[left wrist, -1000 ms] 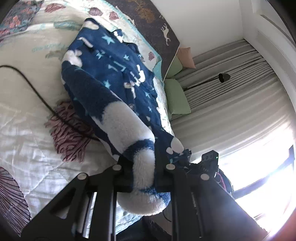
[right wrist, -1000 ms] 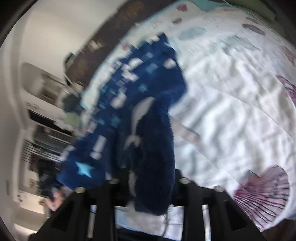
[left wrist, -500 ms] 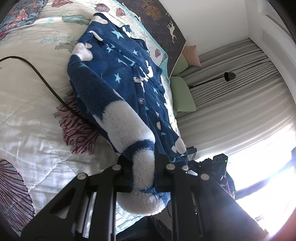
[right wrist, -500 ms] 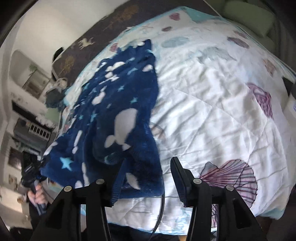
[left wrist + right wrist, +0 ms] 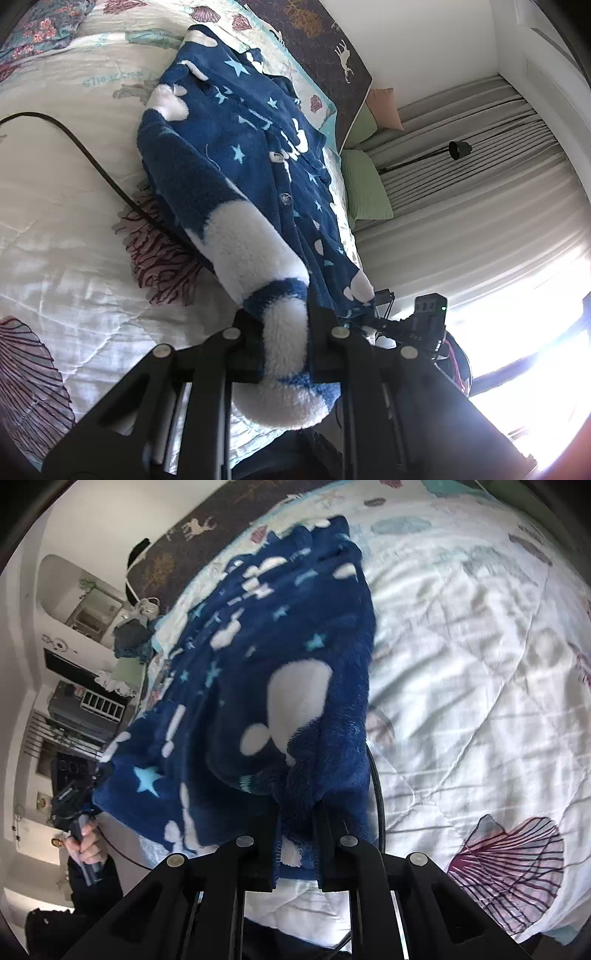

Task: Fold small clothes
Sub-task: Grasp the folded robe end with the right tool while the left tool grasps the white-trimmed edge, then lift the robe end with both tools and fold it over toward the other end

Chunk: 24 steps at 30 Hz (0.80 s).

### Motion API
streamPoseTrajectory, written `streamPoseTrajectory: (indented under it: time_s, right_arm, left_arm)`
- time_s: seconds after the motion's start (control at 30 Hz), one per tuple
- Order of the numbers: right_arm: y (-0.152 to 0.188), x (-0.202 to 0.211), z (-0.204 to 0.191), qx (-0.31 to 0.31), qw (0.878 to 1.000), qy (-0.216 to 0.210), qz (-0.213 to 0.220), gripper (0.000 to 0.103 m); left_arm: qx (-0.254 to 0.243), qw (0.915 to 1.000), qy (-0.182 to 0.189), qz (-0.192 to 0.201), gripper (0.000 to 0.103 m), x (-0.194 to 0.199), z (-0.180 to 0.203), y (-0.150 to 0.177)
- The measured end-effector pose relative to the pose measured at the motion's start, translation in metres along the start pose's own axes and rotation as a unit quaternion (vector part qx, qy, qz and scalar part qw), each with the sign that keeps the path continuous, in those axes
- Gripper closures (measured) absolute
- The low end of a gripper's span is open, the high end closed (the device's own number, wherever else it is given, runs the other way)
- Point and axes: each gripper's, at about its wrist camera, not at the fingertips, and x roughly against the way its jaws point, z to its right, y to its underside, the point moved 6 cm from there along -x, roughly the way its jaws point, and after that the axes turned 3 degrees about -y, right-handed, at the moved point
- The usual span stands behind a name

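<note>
- While the fleece garment lies stretched along the bed, we clench both of its near corners, one in each tool.
- Our left tool is clamped on a white-and-blue fold of the garment, which bulges out below the jaws.
- Our right tool has just been closing, and its jaws now pinch a bunched dark blue edge of the garment.
- The garment, navy with white patches and pale stars, runs from the tools up toward the dark headboard; its far end lies on the quilt just short of the headboard.
- A black cable crosses the quilt beside the garment and passes under its edge.
- In the right wrist view, our left hand grips the left tool's handle, beside the garment's raised corner.
</note>
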Motion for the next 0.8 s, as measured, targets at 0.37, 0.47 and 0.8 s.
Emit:
streamPoseTrajectory:
  time_s: [0.37,0.47,0.8]
  right_arm:
    - [0.002,-0.003,0.027,-0.047,0.999,0.007,-0.024,0.052]
    - [-0.001,-0.013,0.037,-0.079,0.996,-0.023,-0.033,0.051]
    - [-0.007,0.008,0.031,-0.094,0.994,-0.05,-0.009,0.091]
  left_arm:
    - [0.011,0.9999,-0.004,-0.012,0.087,-0.004,-0.01,0.007]
    - [0.016,0.9997,-0.002,-0.016,0.086,-0.005,-0.013,0.008]
    - [-0.041,0.999,-0.008,-0.014,0.087,0.003,0.005,0.003]
